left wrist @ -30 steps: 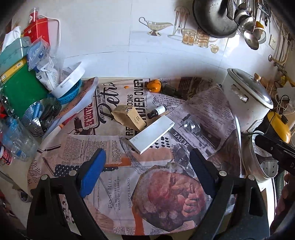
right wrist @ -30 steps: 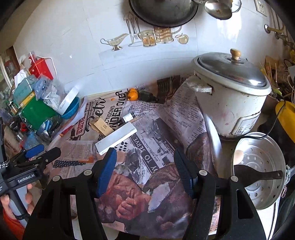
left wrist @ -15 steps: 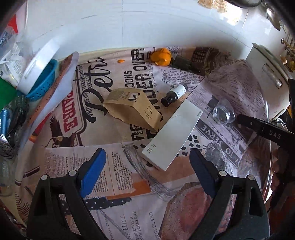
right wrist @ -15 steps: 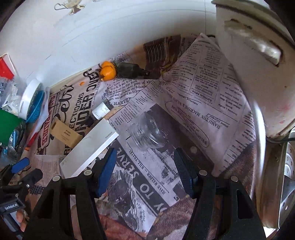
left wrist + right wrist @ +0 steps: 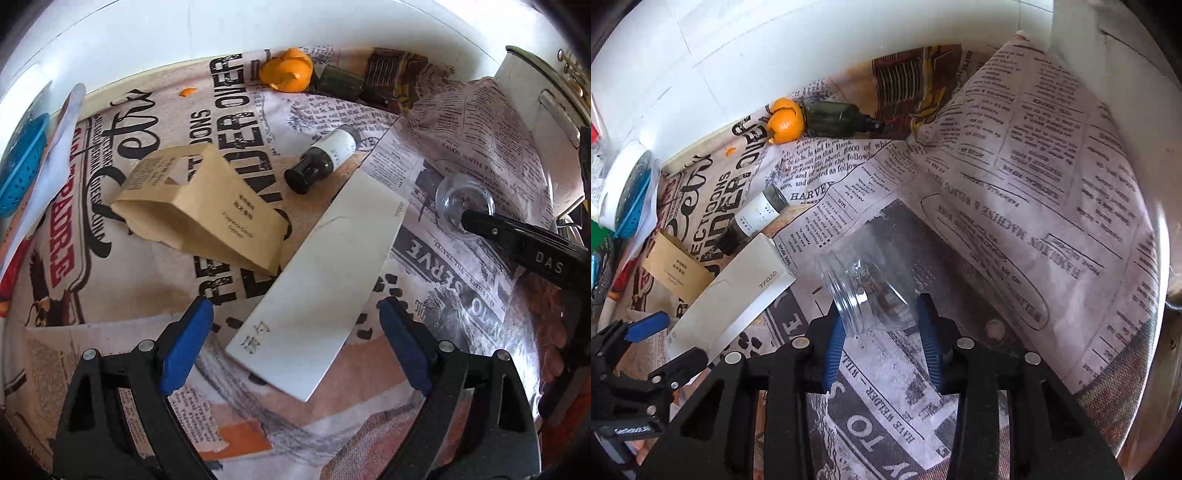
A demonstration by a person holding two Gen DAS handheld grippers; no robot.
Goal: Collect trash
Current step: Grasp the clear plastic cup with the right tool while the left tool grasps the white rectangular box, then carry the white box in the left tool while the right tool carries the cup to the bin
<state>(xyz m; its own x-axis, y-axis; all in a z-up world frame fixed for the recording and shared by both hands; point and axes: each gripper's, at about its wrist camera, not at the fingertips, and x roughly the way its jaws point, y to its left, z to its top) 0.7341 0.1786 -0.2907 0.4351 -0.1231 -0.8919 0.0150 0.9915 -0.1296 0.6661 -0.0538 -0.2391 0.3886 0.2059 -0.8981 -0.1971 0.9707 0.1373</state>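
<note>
My right gripper point(image 5: 882, 343) is shut on a clear plastic jar point(image 5: 864, 288) lying on its side on the newspaper; the jar also shows in the left wrist view point(image 5: 463, 201). My left gripper point(image 5: 295, 347) is open, its fingers on either side of the near end of a long white box point(image 5: 321, 288), also in the right wrist view point(image 5: 738, 291). A tan paper bag point(image 5: 199, 210), a small dark bottle with a white label point(image 5: 321, 158), an orange peel point(image 5: 286, 72) and a dark green bottle point(image 5: 338, 83) lie beyond.
Newspaper point(image 5: 1015, 166) covers the counter. A white rice cooker point(image 5: 532, 107) stands at the right. A blue strainer point(image 5: 18, 162) sits at the left edge. A white tiled wall point(image 5: 221, 26) runs behind.
Both grippers moved forward and down. My right gripper closed on the clear jar. My left gripper came to straddle the near end of the white box, still open.
</note>
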